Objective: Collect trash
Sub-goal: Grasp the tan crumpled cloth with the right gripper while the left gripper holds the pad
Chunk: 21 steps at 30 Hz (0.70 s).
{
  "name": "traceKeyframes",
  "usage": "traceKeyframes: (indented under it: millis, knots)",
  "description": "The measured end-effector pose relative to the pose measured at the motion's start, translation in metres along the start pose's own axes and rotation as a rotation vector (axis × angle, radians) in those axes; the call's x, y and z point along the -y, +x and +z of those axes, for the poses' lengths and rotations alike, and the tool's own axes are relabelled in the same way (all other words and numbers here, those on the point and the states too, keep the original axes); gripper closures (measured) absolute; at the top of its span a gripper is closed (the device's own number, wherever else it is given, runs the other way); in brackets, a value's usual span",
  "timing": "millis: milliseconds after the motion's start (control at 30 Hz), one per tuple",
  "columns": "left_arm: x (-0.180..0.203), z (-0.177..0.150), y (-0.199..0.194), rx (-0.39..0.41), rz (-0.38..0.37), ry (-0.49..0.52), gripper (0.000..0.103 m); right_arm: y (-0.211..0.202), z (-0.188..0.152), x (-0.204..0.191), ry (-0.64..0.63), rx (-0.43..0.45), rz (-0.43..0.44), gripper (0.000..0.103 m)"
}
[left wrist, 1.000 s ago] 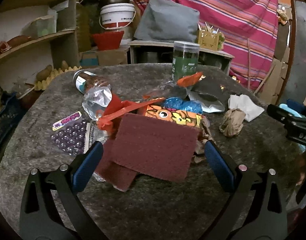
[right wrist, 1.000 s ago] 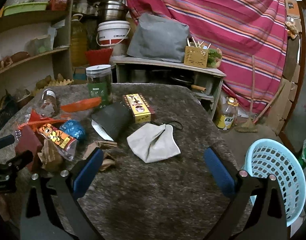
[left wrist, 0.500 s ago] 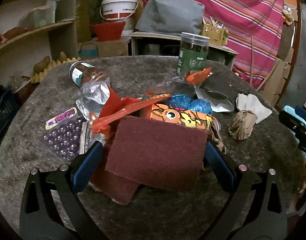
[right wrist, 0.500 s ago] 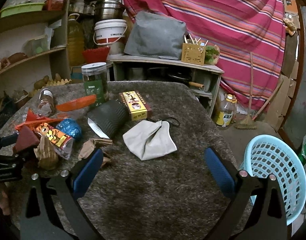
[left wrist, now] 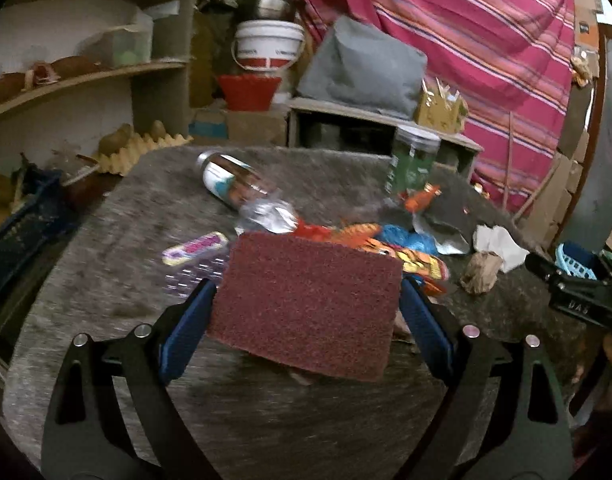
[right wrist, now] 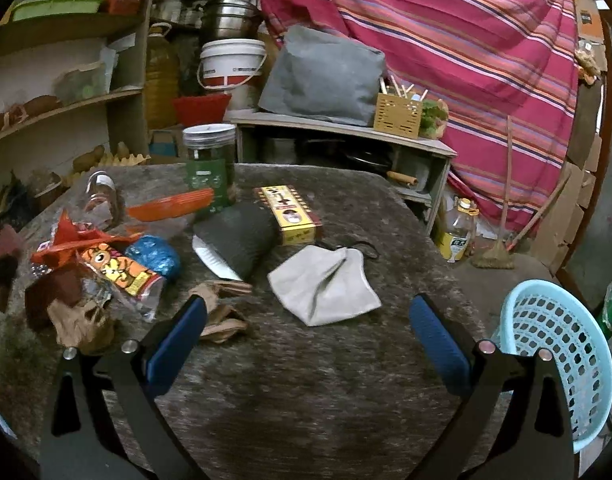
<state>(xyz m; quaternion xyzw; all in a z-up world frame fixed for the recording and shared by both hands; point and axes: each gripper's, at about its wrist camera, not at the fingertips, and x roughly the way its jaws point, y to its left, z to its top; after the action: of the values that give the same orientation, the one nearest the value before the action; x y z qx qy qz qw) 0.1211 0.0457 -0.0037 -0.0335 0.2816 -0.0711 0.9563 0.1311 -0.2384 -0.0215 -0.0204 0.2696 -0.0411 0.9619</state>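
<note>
My left gripper (left wrist: 306, 320) is shut on a dark red scouring pad (left wrist: 306, 304) and holds it above the table, its edges touching both blue pads. Behind it lie an orange snack wrapper (left wrist: 418, 260), a blue foil ball (left wrist: 402, 238), a purple blister pack (left wrist: 194, 264) and a crumpled brown paper (left wrist: 480, 272). My right gripper (right wrist: 306, 340) is open and empty above the table's near side. Ahead of it lie a grey cloth mask (right wrist: 326, 284), brown paper scraps (right wrist: 222, 316), a yellow box (right wrist: 290, 216) and the snack wrapper (right wrist: 122, 272).
A light blue basket (right wrist: 558, 344) stands off the table's right edge. A green-labelled jar (right wrist: 208, 160) and a tipped bottle (left wrist: 234, 184) sit on the grey felt table (right wrist: 306, 400). Shelves line the left, a striped curtain the back.
The left gripper has lifted the scouring pad off the trash pile, and it now fills the jaws. The right gripper has shifted slightly left and stays open.
</note>
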Motion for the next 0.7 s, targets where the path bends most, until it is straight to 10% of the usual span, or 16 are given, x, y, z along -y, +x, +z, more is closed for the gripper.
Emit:
traceKeyframes:
  millis: [700]
  knots:
    - [-0.048, -0.003, -0.004, 0.023, 0.107, -0.048, 0.014, 0.033, 0.001, -0.058, -0.104, -0.088, 0.028, 0.005]
